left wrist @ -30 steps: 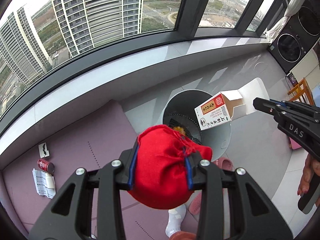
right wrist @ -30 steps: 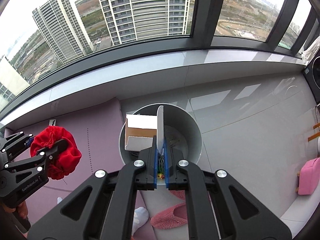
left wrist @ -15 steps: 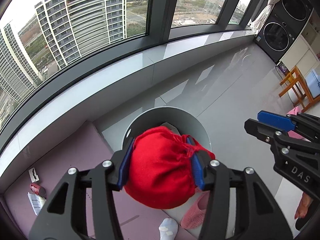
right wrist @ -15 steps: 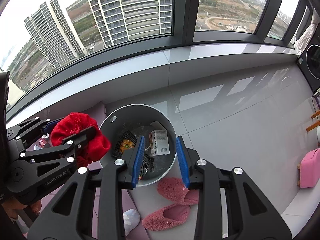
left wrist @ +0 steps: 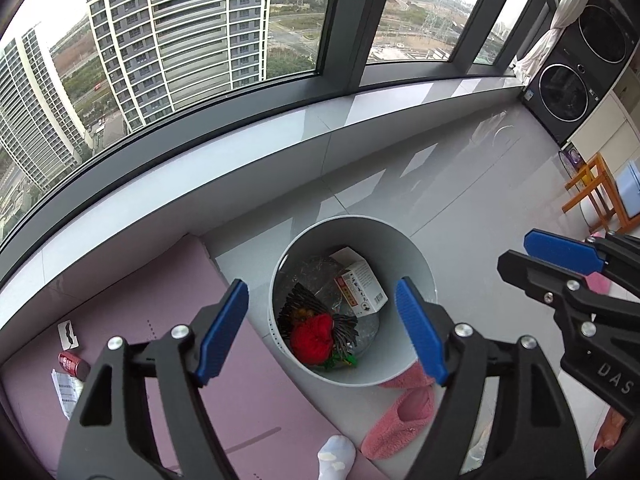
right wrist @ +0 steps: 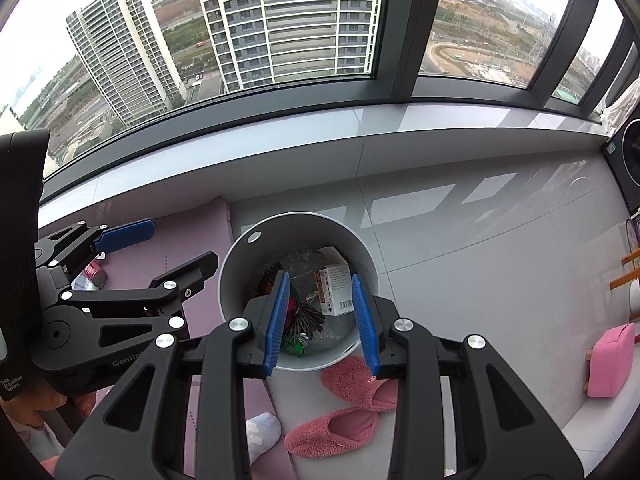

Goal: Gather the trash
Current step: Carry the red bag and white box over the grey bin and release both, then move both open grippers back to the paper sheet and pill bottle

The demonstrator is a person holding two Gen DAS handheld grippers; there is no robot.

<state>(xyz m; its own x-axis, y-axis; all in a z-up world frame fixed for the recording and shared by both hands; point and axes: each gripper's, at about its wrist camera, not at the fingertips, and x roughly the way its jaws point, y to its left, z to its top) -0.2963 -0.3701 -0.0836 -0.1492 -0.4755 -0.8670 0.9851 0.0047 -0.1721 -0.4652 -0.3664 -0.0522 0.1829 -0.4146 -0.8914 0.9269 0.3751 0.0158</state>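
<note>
Your left gripper (left wrist: 322, 332) has let go of the red cloth bundle (left wrist: 313, 339) it clamped a moment ago: its blue pads (left wrist: 222, 330) now stand wide apart with nothing between them, and the bundle lies at the bottom of the grey bin (left wrist: 416, 268), on the black bristly thing (left wrist: 298, 306) and just left of the small carton (left wrist: 362, 288) that was dropped in earlier. Your right gripper (right wrist: 321, 318), parted since half a second ago, hangs empty above the same bin (right wrist: 240, 256). The pink slippers (right wrist: 352, 404) lie on the floor beside it.
</note>
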